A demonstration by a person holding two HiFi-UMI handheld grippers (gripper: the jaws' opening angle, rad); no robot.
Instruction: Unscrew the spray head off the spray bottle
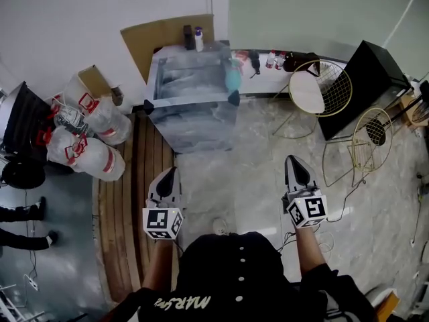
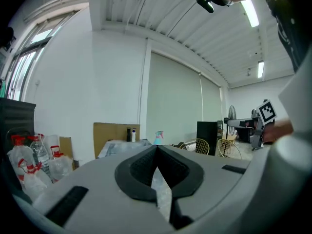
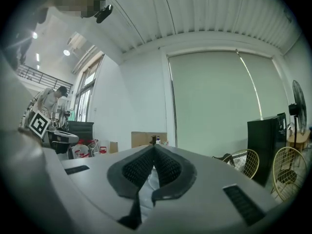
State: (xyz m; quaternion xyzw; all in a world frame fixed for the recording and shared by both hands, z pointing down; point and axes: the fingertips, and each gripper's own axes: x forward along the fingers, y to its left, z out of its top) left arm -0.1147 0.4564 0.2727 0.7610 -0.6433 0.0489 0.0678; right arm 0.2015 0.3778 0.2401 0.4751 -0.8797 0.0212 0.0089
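Observation:
The spray bottle [image 1: 232, 77], teal with a pink spray head, stands on the right edge of a small table [image 1: 191, 106] under a shiny cover, far ahead of me. In the left gripper view the spray bottle [image 2: 158, 137] shows small, just above the jaw tips. My left gripper [image 1: 170, 174] and right gripper [image 1: 293, 161] are held out side by side over the floor, well short of the table. Both are shut with nothing between the jaws: the left gripper [image 2: 156, 149] and the right gripper [image 3: 154, 148] each show their pads pressed together.
Large water jugs [image 1: 87, 136] lie left of the table. Cardboard [image 1: 164, 35] leans on the wall behind it, with two small bottles [image 1: 193, 37]. Two wire chairs [image 1: 323, 89] [image 1: 372, 131] and a black cabinet [image 1: 367, 79] stand at the right. Cables trail on the floor.

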